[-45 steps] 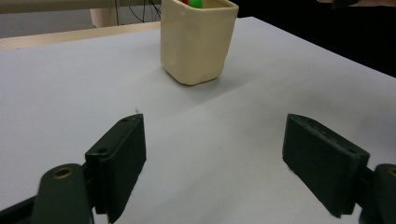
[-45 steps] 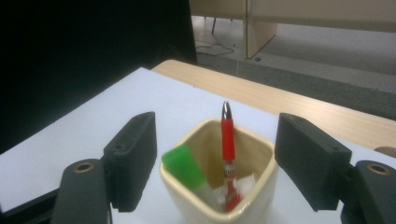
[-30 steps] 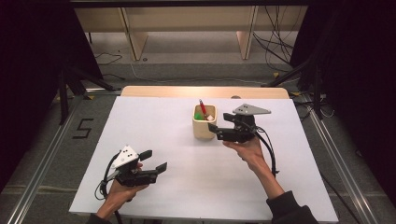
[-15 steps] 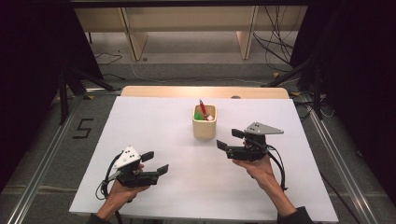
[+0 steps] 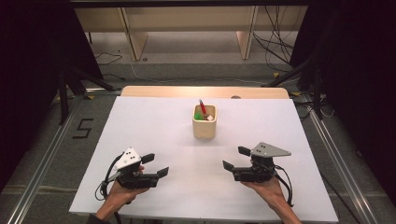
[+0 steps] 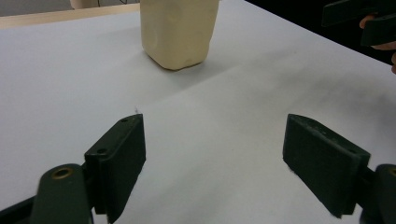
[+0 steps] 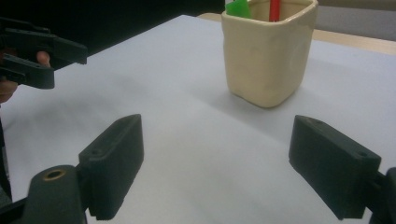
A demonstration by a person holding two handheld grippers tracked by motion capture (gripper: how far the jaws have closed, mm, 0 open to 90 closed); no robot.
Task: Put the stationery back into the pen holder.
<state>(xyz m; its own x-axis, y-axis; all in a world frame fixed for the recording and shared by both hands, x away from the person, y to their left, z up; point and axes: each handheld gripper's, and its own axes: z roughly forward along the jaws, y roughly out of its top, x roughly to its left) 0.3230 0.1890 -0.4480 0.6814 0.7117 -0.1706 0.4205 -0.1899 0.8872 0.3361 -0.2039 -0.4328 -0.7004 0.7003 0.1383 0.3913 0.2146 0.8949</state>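
We have drawn our right gripper [image 5: 237, 159] back from the cup [image 5: 204, 127] to 5 o'clock, jaws apart, empty. Our left gripper [image 5: 155, 165] waits at 7 o'clock, jaws apart. The cup stands mid-table holding a pen [image 5: 202, 106]; we judge the placing finished.

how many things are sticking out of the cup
3: a red pen upright at the back, a green piece on its left, a white piece on its right; more may be hidden inside the cup.

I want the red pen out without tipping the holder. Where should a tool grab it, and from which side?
Probably the bare upper shaft of the red pen, taken from above: it leans up out of the cream holder while the walls hide its lower part. The right tool, open, looks well placed.
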